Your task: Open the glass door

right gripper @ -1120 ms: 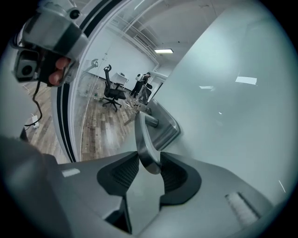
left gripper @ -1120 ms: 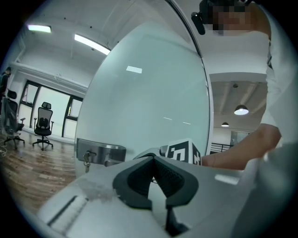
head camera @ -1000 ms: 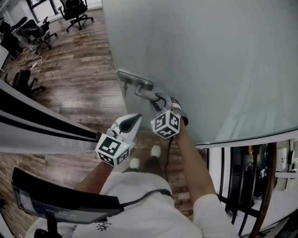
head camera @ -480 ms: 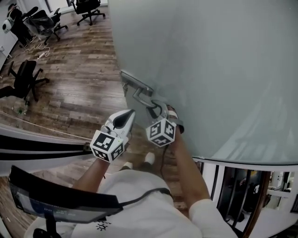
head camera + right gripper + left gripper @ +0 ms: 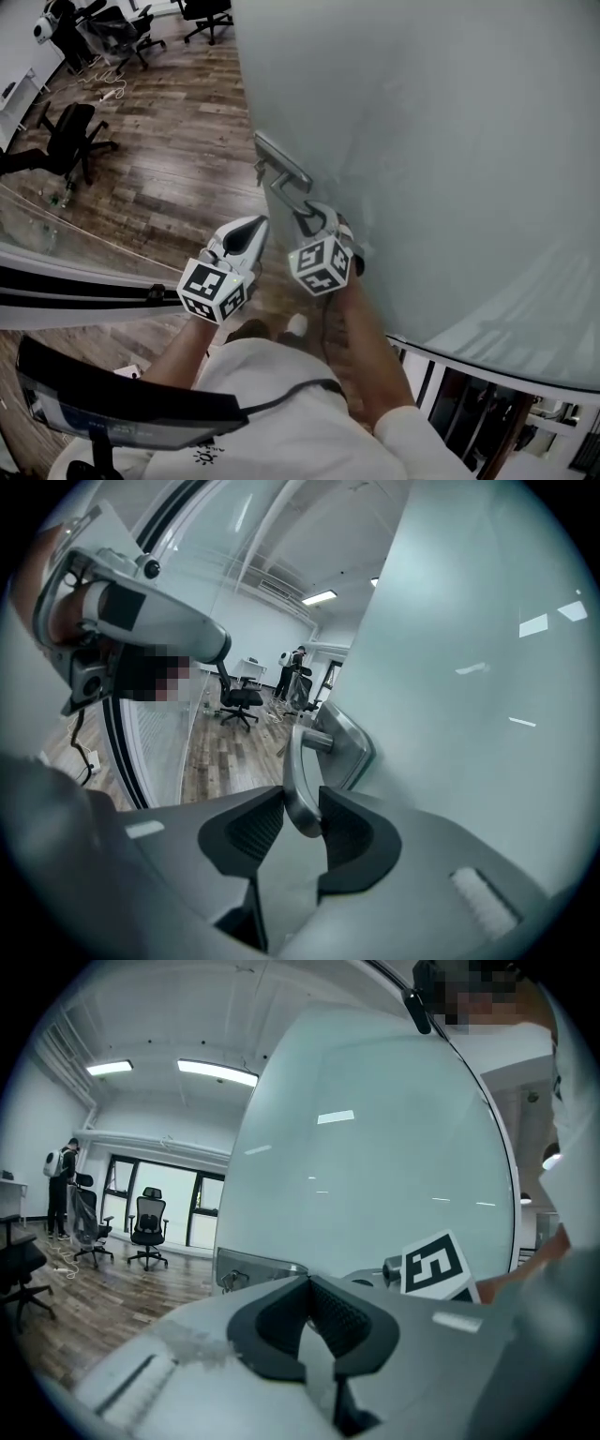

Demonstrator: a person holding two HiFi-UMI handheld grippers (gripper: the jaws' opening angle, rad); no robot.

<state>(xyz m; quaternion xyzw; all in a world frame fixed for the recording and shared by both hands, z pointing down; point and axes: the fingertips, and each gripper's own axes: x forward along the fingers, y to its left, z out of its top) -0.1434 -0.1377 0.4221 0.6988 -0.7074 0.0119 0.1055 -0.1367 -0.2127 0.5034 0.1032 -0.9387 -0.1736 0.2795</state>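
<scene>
The frosted glass door (image 5: 422,141) fills the right of the head view, and its metal lever handle (image 5: 286,192) sits on a lock plate (image 5: 281,161) near the door's edge. My right gripper (image 5: 309,217) is shut on the handle's free end. In the right gripper view the lever (image 5: 298,789) stands upright between the two dark pads (image 5: 349,829), whose jaws have just been closing on it. My left gripper (image 5: 255,223) hovers just left of the handle, shut and empty, its pads (image 5: 333,1312) meeting in the left gripper view.
Wooden floor (image 5: 169,178) spreads beyond the door. Office chairs (image 5: 75,141) stand at the upper left. A glass partition with black stripes (image 5: 75,281) runs along the left. A dark railing (image 5: 469,412) shows at the lower right. A person (image 5: 64,1171) stands far off.
The door has swung round with the handle in my right gripper, uncovering more floor on the left. Both grippers have travelled with it, the left one keeping beside the right.
</scene>
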